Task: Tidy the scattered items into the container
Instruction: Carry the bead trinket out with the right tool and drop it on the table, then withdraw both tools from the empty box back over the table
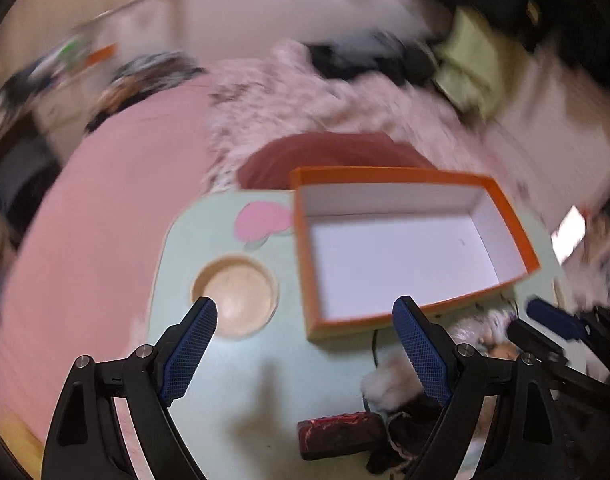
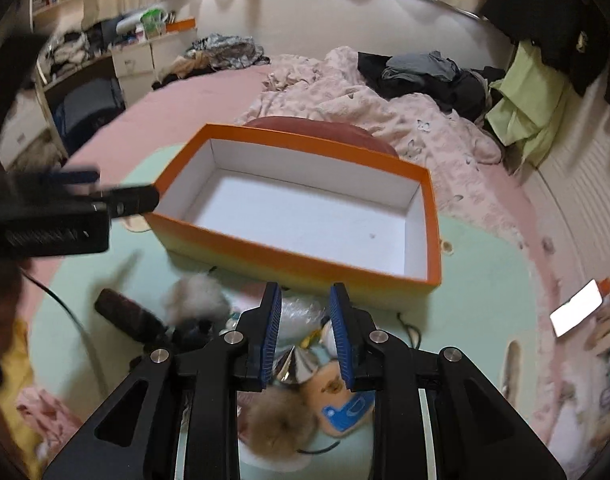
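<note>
An empty orange box [image 1: 385,174] [image 2: 301,264] with a white inside stands on the mint-green table [image 1: 245,400]. My left gripper [image 1: 305,304] hovers open and empty above the table, in front of the box's near left corner. My right gripper [image 2: 305,292] hangs over a pile of small items at the box's near side. Its jaws stand a narrow gap apart and nothing is pinched. Under it lie a silver cone [image 2: 291,364], a plush face with a blue patch [image 2: 341,400], a brown pompom [image 2: 281,420] and clear wrap [image 2: 305,312]. A white pompom [image 2: 197,296] and a dark cylinder [image 2: 129,314] lie to the left.
A round wooden recess [image 1: 237,296] sits in the tabletop left of the box. A dark red bar [image 1: 341,434] and black cord lie near the table's front. A pink bed [image 2: 385,100] with rumpled bedding and clothes lies behind. A lit phone [image 2: 577,308] lies at the right.
</note>
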Motion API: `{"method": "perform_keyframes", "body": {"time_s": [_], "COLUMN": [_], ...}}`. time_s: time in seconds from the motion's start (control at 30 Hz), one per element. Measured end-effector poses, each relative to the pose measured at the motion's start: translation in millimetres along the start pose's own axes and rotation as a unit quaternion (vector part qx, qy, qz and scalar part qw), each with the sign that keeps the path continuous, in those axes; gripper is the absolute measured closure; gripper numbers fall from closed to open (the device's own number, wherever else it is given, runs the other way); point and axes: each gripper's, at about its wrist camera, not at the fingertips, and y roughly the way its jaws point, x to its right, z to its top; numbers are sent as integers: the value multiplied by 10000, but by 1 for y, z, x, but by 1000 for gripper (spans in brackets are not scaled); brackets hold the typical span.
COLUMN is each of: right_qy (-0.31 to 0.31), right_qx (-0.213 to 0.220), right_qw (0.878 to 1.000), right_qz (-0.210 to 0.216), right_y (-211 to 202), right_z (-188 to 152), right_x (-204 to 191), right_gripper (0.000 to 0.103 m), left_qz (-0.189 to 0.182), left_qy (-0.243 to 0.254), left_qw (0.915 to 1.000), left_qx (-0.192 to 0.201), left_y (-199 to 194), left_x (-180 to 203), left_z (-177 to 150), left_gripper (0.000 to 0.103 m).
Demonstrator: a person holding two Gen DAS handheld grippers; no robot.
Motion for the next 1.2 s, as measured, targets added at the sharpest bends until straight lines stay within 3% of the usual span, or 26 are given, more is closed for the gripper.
{"method": "perform_keyframes", "body": {"time_s": [0.13,0.27,0.4,0.53,0.73,0.87,0.93,1.03,1.1,1.2], "right_qy": [40,109,101,126,180,391,603,893,1050,1260], "right_qx": [20,59,-75,-283,-294,57,342,744,924,1041], "right_qw": [9996,9985,9980,9979,9981,9990,9976,9905,9854,9798], "right_qz": [-277,-532,-612,-568,-519,-223,36,738,973,1157], "right_y": [10,16,24,32,31,13,-3,-31,-44,-51], "right_z": [31,52,52,51,49,47,42,21,-1,-35], "right_x": [10,23,28,33,36,42,47,56,63,71], "right_gripper": [77,77,77,77,77,77,77,77,76,60], "left_qz": [450,246,40,204,93,96,224,151,-127,-298], "left_qy": [113,76,-41,14,-92,-93,-31,-47,-89,-248], "left_qw": [9986,9986,9975,9974,9981,9999,9985,9967,9960,9968], "left_qx": [-267,-472,-703,-698,-607,-46,490,797,881,699], "left_y": [14,32,54,61,55,22,-5,-32,-44,-40], "left_x": [11,21,27,31,26,21,19,15,11,4], "left_z": [42,51,42,40,41,37,24,-6,-39,-88], "left_gripper": [14,14,14,13,13,13,13,13,13,13]}}
